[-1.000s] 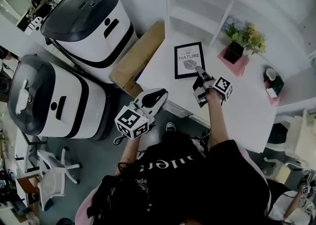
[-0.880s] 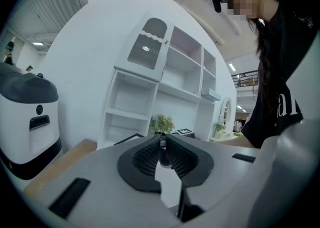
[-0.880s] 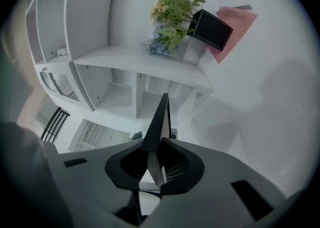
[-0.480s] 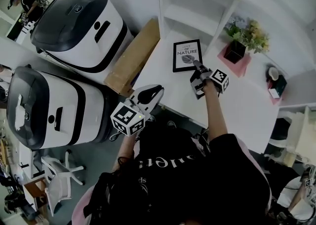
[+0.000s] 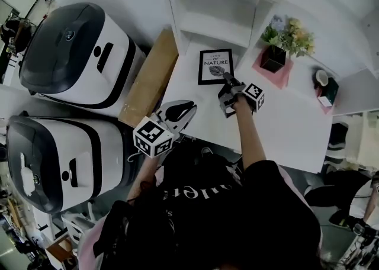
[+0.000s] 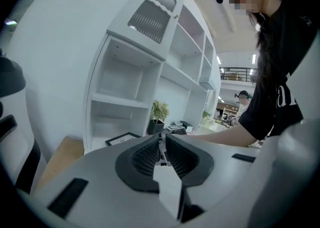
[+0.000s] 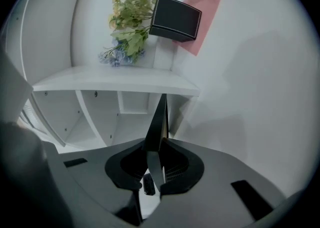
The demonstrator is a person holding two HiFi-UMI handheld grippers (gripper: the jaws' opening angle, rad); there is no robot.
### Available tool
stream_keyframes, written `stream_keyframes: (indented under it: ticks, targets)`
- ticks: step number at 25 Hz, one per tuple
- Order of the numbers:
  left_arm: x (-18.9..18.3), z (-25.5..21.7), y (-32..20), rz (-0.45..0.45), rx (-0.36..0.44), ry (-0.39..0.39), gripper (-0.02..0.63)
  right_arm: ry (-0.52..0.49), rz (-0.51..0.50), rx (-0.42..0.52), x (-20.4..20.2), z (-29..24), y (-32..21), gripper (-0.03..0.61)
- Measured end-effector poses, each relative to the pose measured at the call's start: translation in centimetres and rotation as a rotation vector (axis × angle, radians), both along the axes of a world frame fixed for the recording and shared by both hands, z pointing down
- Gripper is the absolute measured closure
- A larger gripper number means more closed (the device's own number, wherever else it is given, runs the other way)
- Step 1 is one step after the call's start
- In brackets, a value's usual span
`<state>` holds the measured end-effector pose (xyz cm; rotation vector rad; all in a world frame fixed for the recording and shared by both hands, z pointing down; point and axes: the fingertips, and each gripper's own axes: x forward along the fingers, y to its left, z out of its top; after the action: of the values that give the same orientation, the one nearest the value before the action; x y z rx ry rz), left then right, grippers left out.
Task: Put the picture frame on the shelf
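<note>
The black picture frame (image 5: 215,66), with a leaf print and the word NATURE, is over the white desk (image 5: 284,121) just in front of the white shelf unit (image 5: 216,8). My right gripper (image 5: 227,81) is shut on the frame's near right corner. In the right gripper view the frame (image 7: 159,119) shows edge-on between the jaws, with the shelf's compartments (image 7: 105,107) behind it. My left gripper (image 5: 185,109) hangs off the desk's front edge, shut and empty. Its view (image 6: 162,148) shows the frame (image 6: 121,139) far off below the shelf (image 6: 127,79).
A plant in a black pot (image 5: 276,54) stands on a pink mat right of the frame; the right gripper view has it too (image 7: 172,18). A cup (image 5: 322,77) sits further right. A cardboard box (image 5: 144,80) and two big white-and-black machines (image 5: 74,55) (image 5: 59,156) stand left of the desk.
The head view has swung, so everything sits a little further left. My right gripper keeps its hold on the frame's corner in front of the shelf. The left gripper has stayed shut by the desk edge.
</note>
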<state>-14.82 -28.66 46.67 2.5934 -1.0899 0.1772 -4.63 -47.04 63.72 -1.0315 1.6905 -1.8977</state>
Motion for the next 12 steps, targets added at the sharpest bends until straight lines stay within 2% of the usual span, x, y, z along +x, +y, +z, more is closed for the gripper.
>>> stream_keyframes:
  ticks: [3, 7, 12]
  targets:
    - [-0.8, 1.5, -1.8, 0.064, 0.006, -0.053, 0.571, -0.02, 0.073, -0.023, -0.3, 1.1, -1.6, 0.506]
    - [-2.5, 4.8, -4.2, 0.097, -0.017, -0.109, 0.568, -0.048, 0.169, -0.048, -0.8, 1.9, -3.1, 0.506]
    - [-3.8, 9.5, -7.7, 0.141, -0.063, -0.161, 0.515, -0.022, 0.256, -0.051, -0.6, 2.9, -4.8, 0.506]
